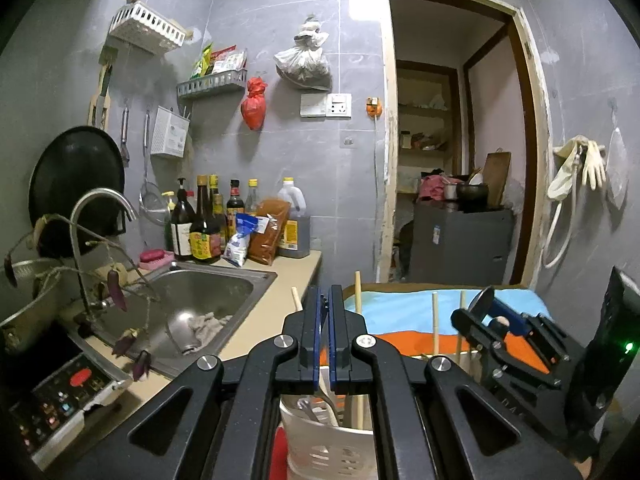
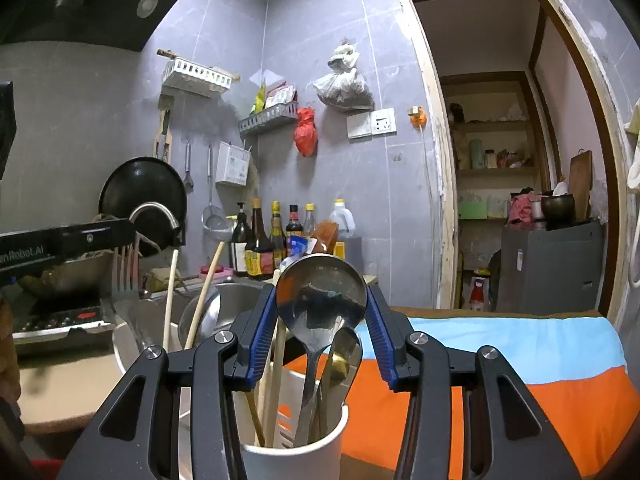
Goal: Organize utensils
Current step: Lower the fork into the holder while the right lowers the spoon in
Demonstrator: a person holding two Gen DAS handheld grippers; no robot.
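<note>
In the right wrist view my right gripper (image 2: 322, 304) is open, its blue pads on either side of a large steel spoon (image 2: 320, 292) that stands bowl-up in a white cup (image 2: 296, 456) with a smaller spoon (image 2: 344, 356) and chopsticks (image 2: 276, 368). A second white holder (image 2: 120, 340) to the left holds a fork (image 2: 126, 276) and chopsticks (image 2: 172, 300). In the left wrist view my left gripper (image 1: 325, 300) is shut with nothing between its pads, above a white slotted holder (image 1: 324, 448) of utensils. The right gripper (image 1: 504, 332) shows at the right.
A steel sink (image 1: 200, 304) with a tap (image 1: 100, 204) lies left, sauce bottles (image 1: 208, 220) behind it. An induction cooker (image 1: 60, 400) sits near left. A blue and orange cloth (image 2: 520, 360) covers the surface under the holders. A doorway (image 1: 452, 140) opens behind.
</note>
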